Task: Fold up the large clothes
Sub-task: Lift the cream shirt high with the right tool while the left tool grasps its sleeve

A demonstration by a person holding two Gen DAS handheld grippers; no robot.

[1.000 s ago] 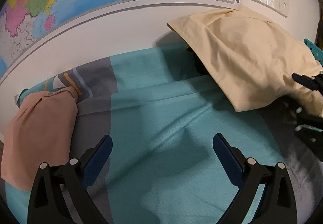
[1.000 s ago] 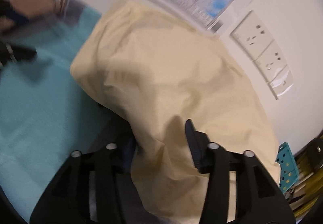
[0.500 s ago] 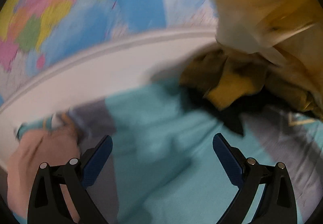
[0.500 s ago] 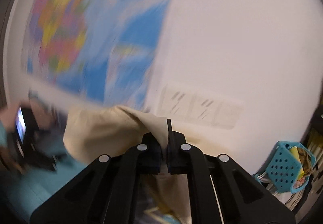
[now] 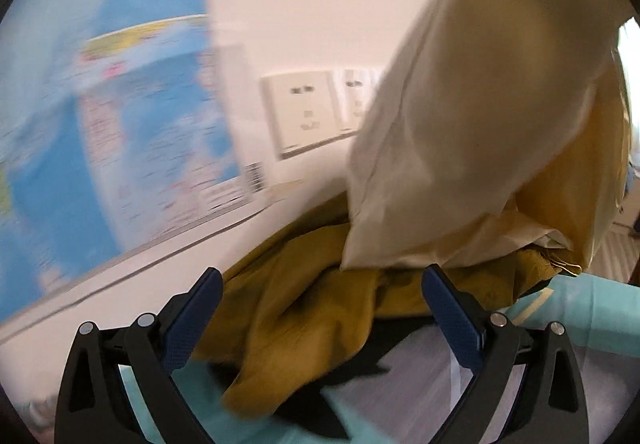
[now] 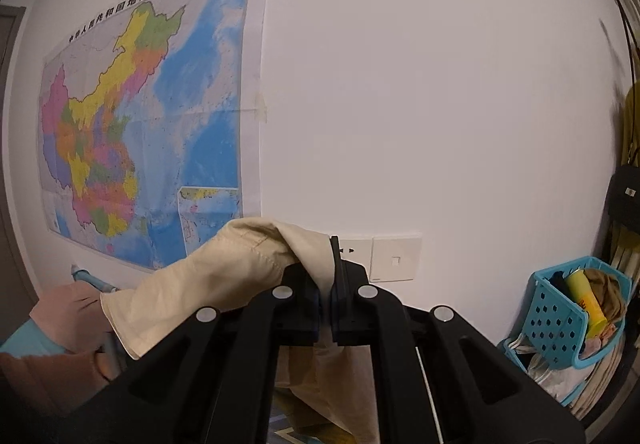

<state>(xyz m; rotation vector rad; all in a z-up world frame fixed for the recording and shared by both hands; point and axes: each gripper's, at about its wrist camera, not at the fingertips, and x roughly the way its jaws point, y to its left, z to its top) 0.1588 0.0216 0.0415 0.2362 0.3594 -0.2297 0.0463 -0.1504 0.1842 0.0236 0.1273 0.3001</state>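
Nearest to us, the right gripper (image 6: 326,284) has its 2 fingers pressed together on a fold of the cream garment (image 6: 240,264), which humps over the pads and trails down and to the left from the pinch. We judge this grip thin: only a small ridge of cloth sits between the pads, so the weight of the hanging fabric, or a quick swing, could pull it free and drop the garment in a heap.

Our left gripper (image 5: 320,308) is spread wide with nothing between its blue pads (image 5: 450,318). Just beyond it the mustard-yellow cloth (image 5: 304,324) lies crumpled on the teal bedsheet (image 5: 592,316), with something dark under it that we cannot identify. In that view the cream garment hangs above, its lower edge close over the yellow pile. If we close the left fingers here, we could catch the yellow cloth instead of, or along with, the cream one, and lift 2 items tangled together. The view is also blurred, so picking out a hem or corner looks uncertain.

Further back, a pink garment (image 6: 68,318) rests at the left of the bed. Beyond it, the wall sockets (image 6: 394,260) and the map (image 6: 140,123) are close behind the lifted cloth, and the blue basket (image 6: 560,320) stands at the right; a wide shake could brush them.
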